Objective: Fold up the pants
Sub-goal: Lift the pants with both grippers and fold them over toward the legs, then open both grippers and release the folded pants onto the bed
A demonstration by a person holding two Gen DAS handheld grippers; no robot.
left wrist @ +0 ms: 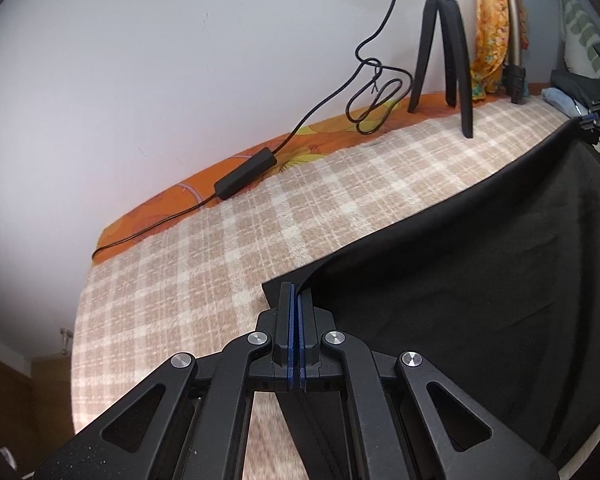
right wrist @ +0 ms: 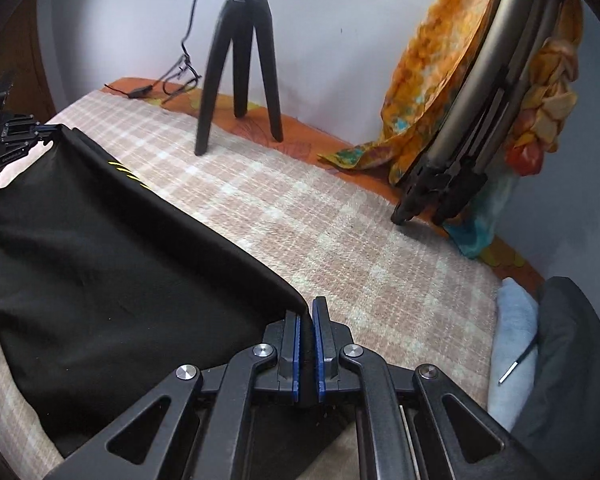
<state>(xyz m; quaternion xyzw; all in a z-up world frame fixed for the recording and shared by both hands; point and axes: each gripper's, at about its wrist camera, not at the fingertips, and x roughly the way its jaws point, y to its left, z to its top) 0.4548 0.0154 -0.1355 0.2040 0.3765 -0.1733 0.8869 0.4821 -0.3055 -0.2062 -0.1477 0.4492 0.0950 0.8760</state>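
White wall stands behind a bed covered by a checked beige blanket (left wrist: pixel 228 240), with an orange flowered sheet (left wrist: pixel 172 196) showing along the far edge. On this blanket lie the black pants (right wrist: pixel 112 248), and their upper edge is lifted and stretched between the two tools. The left gripper (left wrist: pixel 296 300) has its blue pads pressed together on one corner of the cloth; the right gripper (right wrist: pixel 307 320) pinches the other corner, with the jaws narrow and cloth between them. Small yellow stripes (right wrist: pixel 128 174) are visible near the stretched edge. A black tripod (right wrist: pixel 240 60) stands near the wall (a cable with an adapter box (left wrist: pixel 244 178) lies beside it).
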